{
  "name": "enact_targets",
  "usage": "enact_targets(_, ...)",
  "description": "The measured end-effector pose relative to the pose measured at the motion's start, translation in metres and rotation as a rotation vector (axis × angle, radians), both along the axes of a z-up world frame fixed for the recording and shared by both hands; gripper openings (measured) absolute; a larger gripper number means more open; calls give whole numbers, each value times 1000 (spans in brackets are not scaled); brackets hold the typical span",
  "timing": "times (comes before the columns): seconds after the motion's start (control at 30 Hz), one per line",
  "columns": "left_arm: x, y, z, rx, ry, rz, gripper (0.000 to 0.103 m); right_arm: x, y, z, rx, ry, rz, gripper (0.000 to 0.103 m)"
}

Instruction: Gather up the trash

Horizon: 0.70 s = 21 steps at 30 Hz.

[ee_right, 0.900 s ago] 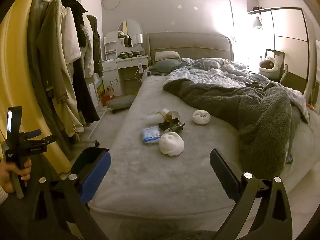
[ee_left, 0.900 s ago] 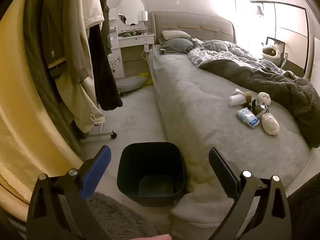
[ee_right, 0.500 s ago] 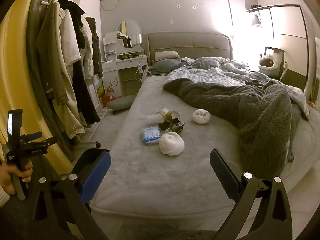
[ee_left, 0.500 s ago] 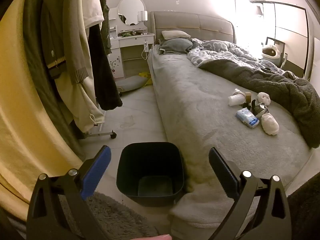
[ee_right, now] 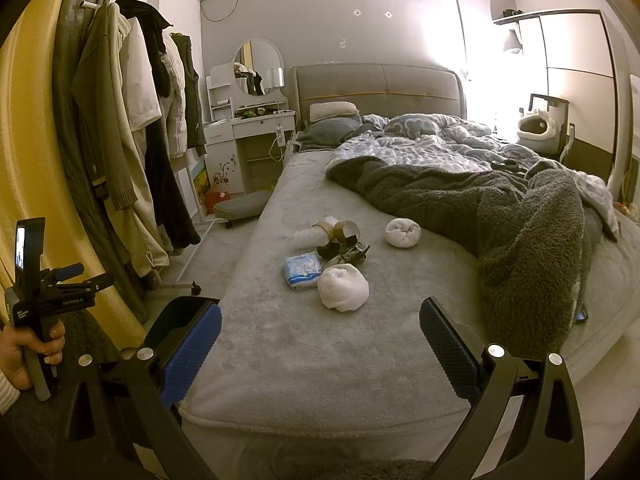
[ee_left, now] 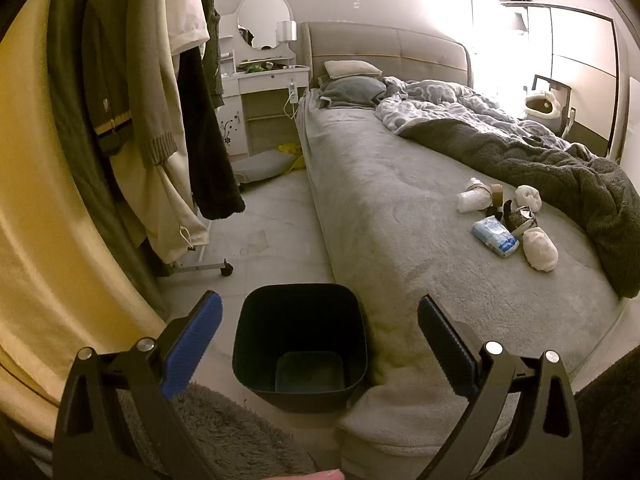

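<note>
Here, view by view.
Left view, left tool (ee_left: 318, 322): spread apart, holding nothing, hovering above bin.
Left view, bin (ee_left: 300, 346): on floor, against bed (ee_left: 372, 200) corner.
Left view, trash (ee_left: 506, 222): clustered on bed, well apart from bin.
Right view, right tool (ee_right: 320, 326): spread apart, holding nothing, aimed over bed.
Right view, trash (ee_right: 340, 256): mid-bed, beside blanket (ee_right: 500, 208).
</note>
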<state>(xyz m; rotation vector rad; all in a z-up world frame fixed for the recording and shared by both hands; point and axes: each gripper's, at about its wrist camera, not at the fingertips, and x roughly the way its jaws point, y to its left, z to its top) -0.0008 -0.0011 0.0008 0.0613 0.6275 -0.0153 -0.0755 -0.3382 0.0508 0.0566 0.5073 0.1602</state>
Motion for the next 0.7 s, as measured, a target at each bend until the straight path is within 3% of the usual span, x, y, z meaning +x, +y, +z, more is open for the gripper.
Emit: enact_targets(0.7,-1,-1,1,-3,2,-1,100,-1,1,1,0,1,0,100)
